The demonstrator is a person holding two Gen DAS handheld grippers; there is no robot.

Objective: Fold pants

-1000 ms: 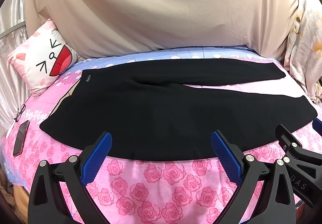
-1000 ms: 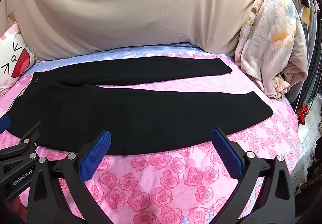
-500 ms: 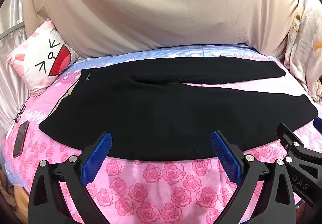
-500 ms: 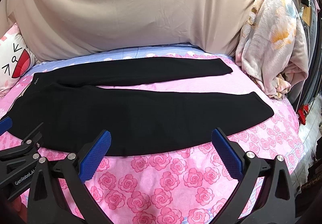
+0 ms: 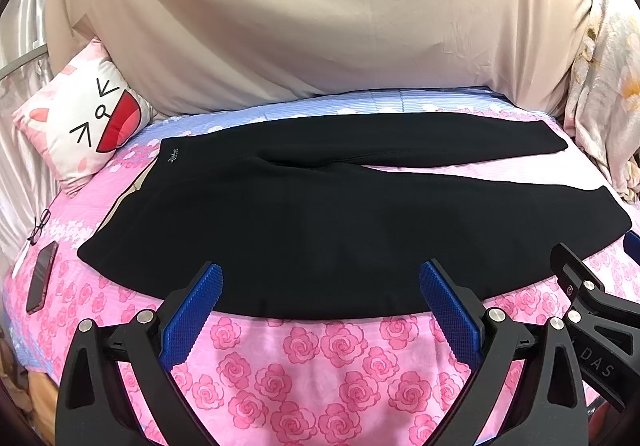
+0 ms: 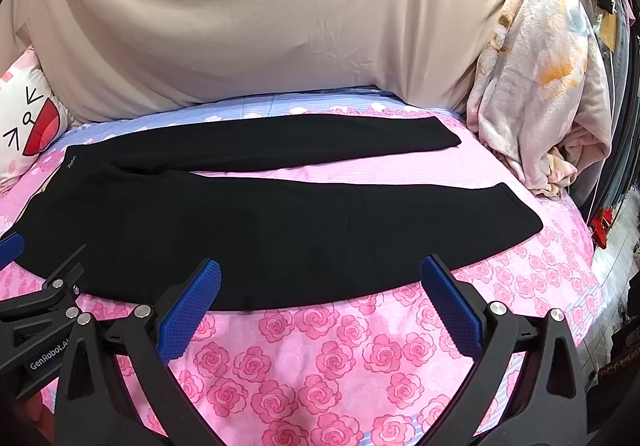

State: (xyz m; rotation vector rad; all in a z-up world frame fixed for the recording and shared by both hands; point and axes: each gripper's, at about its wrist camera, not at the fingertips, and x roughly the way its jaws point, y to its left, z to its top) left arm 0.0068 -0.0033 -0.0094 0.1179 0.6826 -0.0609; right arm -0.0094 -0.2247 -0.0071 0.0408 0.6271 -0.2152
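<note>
Here both grippers hover side by side, jaws wide, before the flat pants (image 5: 320,230).

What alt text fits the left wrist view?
Black pants lie flat and unfolded on a pink rose bedsheet, legs spread rightward. The open left gripper hovers at their near edge, holding nothing; a cartoon pillow sits far left.

Black pants (image 5: 340,226), pink rose-print bedsheet (image 5: 320,358)
</note>
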